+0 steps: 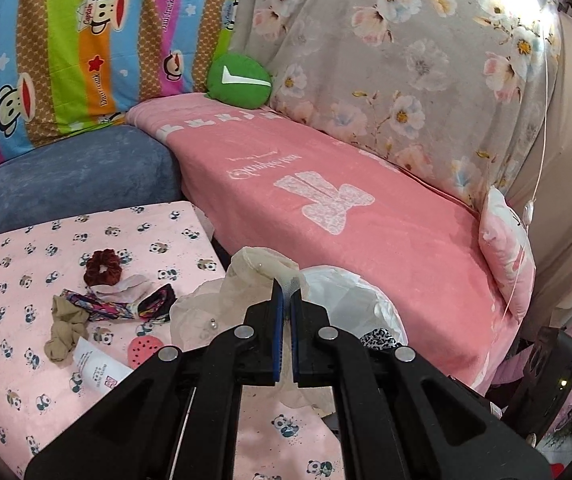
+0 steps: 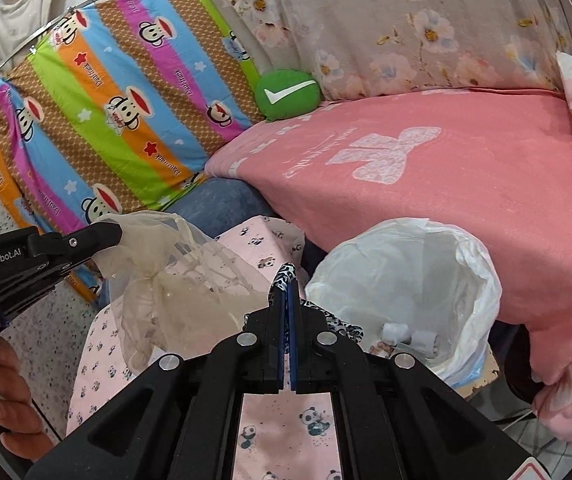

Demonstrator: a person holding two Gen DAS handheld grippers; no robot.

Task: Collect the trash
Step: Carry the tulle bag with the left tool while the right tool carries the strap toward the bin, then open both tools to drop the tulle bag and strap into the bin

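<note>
Left gripper [image 1: 285, 288] pinches plastic glove [image 2: 165, 276]; right gripper [image 2: 288, 280] apparently clamps leopard-print cloth [image 2: 286, 270].

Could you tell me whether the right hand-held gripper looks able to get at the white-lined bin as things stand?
Probably yes. The right hand-held gripper, shut on a leopard-print strip, sits just beside the white-lined bin, whose mouth gapes open with nothing over it. The left hand-held gripper, holding a clear glove, is off to the other side.

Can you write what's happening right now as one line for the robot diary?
left claw: shut on clear plastic bag | right claw: shut on leopard-print cloth | bin: white-lined, open, to the right
</note>
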